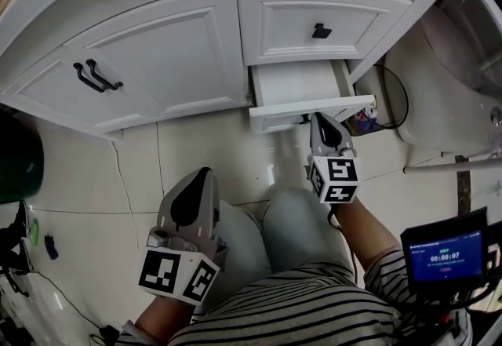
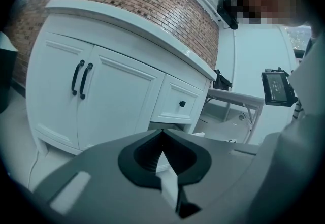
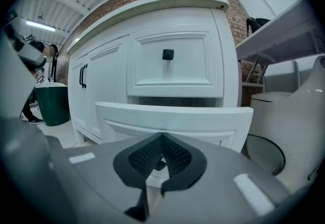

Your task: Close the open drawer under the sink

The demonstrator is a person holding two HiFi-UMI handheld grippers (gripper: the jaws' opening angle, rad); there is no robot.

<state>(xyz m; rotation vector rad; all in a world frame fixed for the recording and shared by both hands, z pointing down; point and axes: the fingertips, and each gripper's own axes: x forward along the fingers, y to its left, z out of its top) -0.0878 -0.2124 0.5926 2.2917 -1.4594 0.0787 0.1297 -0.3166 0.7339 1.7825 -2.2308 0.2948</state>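
The white bottom drawer [image 1: 302,97] of the sink cabinet stands pulled out, its front panel [image 3: 172,119] low near the floor. My right gripper [image 1: 318,118] is shut, its tip right at the middle of that drawer front, where a dark knob [image 3: 159,165] shows just behind the closed jaws. My left gripper [image 1: 205,173] is shut and empty, held back over the person's knee, well away from the cabinet. Above the open drawer sits a closed drawer with a black knob [image 1: 321,30].
Double cabinet doors with black handles [image 1: 97,76] are to the left. A white toilet [image 3: 292,131] stands to the right of the cabinet. A dark green bin [image 3: 52,102] is at far left on the tiled floor. A small screen [image 1: 445,254] hangs at lower right.
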